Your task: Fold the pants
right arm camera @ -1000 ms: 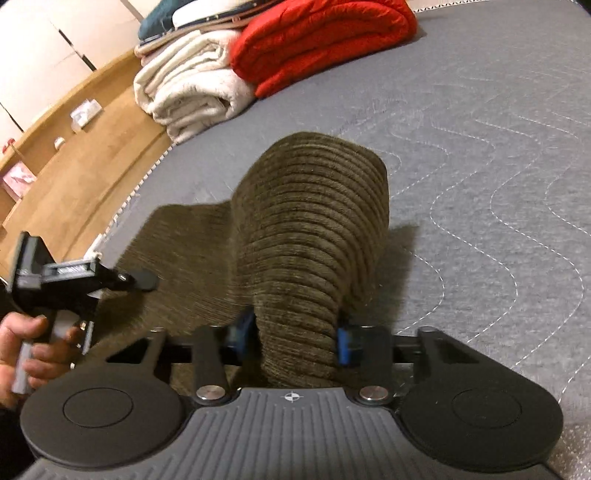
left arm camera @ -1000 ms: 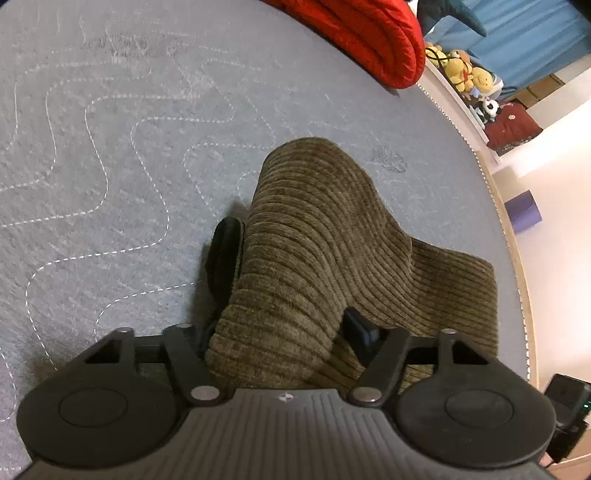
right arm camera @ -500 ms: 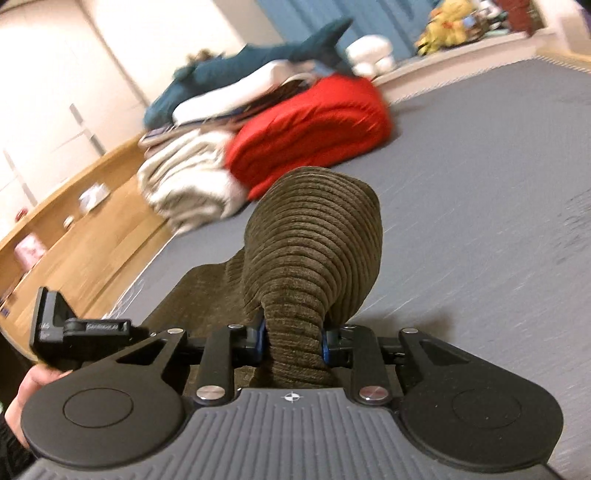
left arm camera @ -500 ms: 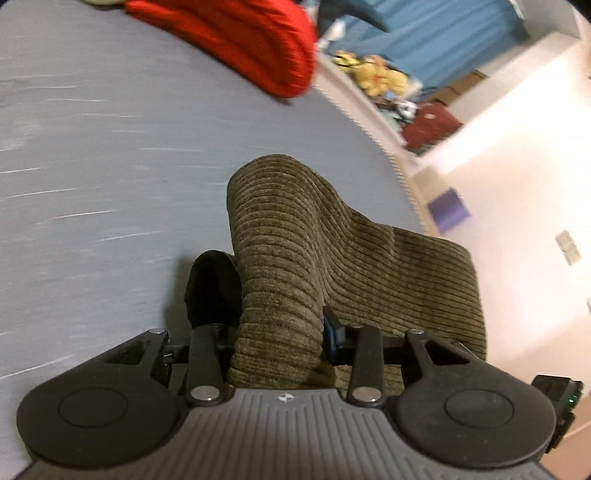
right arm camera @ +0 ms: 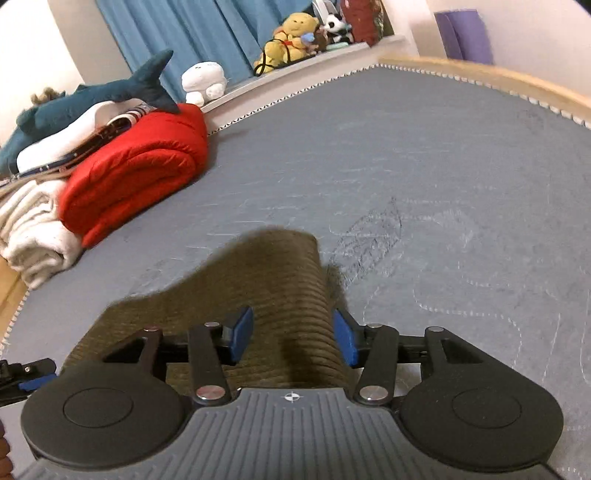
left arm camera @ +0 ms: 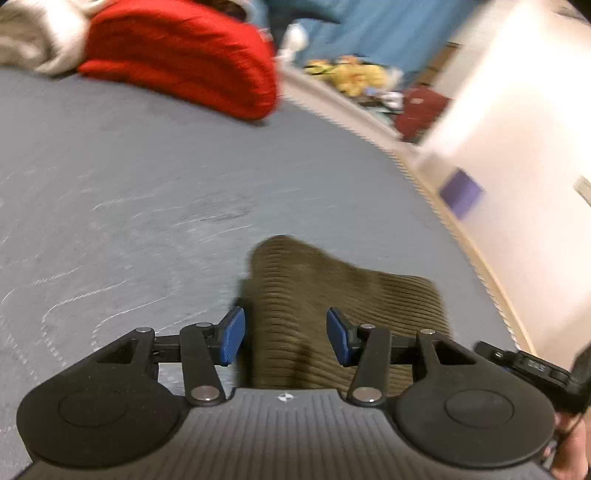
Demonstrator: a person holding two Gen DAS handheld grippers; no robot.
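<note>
Two grippers frame one pair of olive corduroy pants (left arm camera: 332,295), which lies in a low folded heap on the grey quilted mattress (left arm camera: 147,192), close in front of both cameras. In the left view the cloth rises in a blurred hump between the fingers; in the right view the pants (right arm camera: 280,280) bulge up and trail off to the left.

Beyond the pants, a folded red blanket (right arm camera: 136,173) sits at the far side of the mattress, well apart from them, with a cream blanket (right arm camera: 29,229) just beside it and a blue plush shark (right arm camera: 92,96) on top of the pile. Soft toys (right arm camera: 291,33) line a ledge under a blue curtain (right arm camera: 177,26). A purple mat (right arm camera: 465,33) stands against the wall. Nothing lies between the pants and the grippers.

The left gripper (left arm camera: 284,334) has just been opening: its blue pads (left arm camera: 232,334) stand clear on either side of the cloth, pressing nothing. The right gripper (right arm camera: 293,334) has also just been opening; its left pad is apart from the corduroy, while its right pad (right arm camera: 345,339) is at the fold's edge, and contact there cannot be told. Both grippers point down at a slant over the mattress. A bit of hand (left arm camera: 570,446) shows at the left view's lower right edge.
</note>
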